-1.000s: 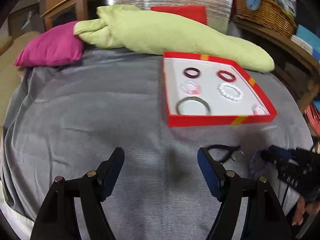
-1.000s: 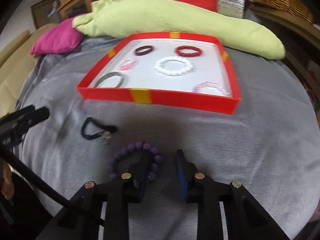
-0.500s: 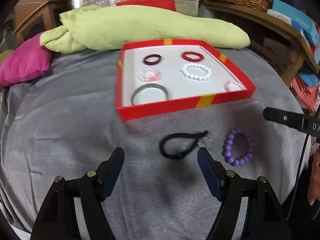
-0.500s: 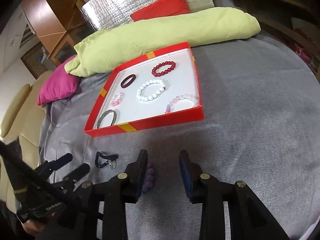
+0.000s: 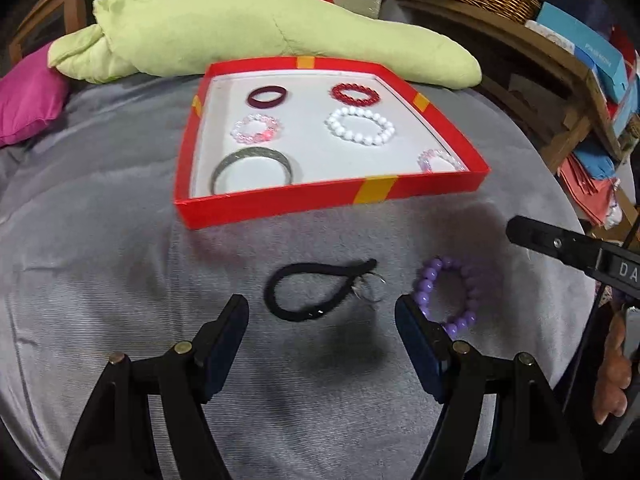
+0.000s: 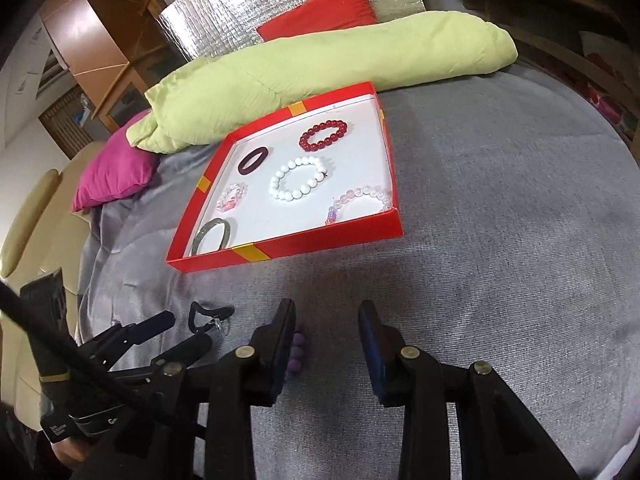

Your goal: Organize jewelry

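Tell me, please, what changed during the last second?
The right gripper opened a little and released the purple bead bracelet, which now lies on the grey cover beside its left finger. The left gripper, open, swung toward the black cord loop. The red tray and its six bracelets stayed.

Tray (image 5: pixel 280 212): red with yellow stripes, white floor. Cloth (image 5: pixel 100 240): grey. Loose bracelet (image 5: pixel 430 292): purple beads. Cord (image 5: pixel 304 284): black. Bolster (image 5: pixel 240 28): pale green. Cushion (image 5: pixel 24 92): magenta. Gripper pads (image 5: pixel 408 328): dark blue.

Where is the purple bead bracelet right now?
In the left wrist view, the purple bead bracelet lies on the grey blanket, outside the red tray, right of the black cord loop.
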Tool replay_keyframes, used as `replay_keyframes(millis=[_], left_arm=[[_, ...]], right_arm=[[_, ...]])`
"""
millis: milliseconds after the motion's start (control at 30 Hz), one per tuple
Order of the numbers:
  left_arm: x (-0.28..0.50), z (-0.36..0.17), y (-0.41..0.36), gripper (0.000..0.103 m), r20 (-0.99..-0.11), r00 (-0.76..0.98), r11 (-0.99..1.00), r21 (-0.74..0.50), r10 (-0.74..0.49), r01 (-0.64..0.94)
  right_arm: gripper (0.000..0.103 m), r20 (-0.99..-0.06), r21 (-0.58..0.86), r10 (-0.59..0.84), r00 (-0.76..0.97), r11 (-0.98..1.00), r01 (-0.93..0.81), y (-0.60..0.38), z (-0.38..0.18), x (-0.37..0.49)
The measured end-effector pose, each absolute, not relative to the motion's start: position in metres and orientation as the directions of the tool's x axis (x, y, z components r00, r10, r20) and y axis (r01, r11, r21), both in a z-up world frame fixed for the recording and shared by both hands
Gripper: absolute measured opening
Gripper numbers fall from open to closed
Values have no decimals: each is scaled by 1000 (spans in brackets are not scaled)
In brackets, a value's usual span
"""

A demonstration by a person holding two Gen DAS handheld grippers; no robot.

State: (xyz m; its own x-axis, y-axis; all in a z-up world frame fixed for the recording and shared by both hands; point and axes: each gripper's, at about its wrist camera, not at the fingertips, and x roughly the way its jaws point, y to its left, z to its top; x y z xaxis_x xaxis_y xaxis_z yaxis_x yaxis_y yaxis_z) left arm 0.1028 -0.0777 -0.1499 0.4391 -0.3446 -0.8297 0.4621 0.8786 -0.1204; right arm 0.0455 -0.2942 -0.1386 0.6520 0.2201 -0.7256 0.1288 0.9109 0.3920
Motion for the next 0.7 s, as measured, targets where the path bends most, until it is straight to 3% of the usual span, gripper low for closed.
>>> replay_keyframes(millis=[333,600,700], left_arm=[[109,-157,-81,75,-837,412,875,-151,-361,461],[109,-158,-77,28,-836,432,885,-127,-338,448],[108,-157,-71,21,-830,443,889,-127,-338,440]], right_arm=[[36,-728,382,210,652,915,131,-293,-139,46],[36,-724,381,208,657,915,130,-292,-138,45],[36,-722,379,207,660,917,127,-292,-138,45]])
